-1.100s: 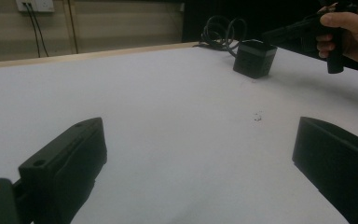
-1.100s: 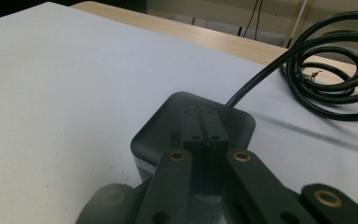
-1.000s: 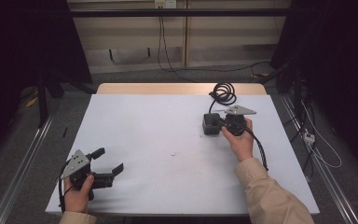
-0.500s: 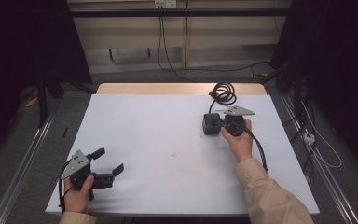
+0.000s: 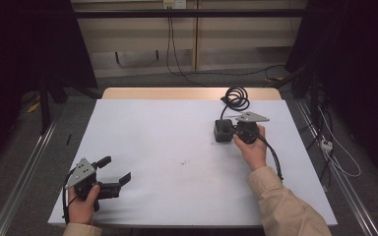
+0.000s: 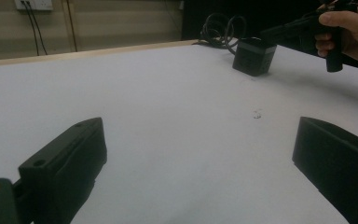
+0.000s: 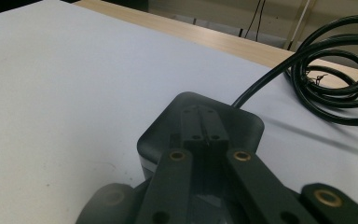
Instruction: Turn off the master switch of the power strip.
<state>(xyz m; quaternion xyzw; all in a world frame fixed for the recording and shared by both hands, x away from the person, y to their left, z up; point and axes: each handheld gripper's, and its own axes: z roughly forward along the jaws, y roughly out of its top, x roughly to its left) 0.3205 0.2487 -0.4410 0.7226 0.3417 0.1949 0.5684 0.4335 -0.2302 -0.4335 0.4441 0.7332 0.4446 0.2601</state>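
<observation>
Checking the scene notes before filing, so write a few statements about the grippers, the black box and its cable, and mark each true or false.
1. The right gripper has its jaws closed together over the black box. True.
2. The left gripper is shut. False: its jaws stand wide apart with only bare table between them.
3. The cable from the box lies coiled near the far edge of the table. True.
4. The box sits beside the left gripper. False: it is across the table, at the right gripper.
5. The left gripper holds the cable. False: it holds nothing.
</observation>
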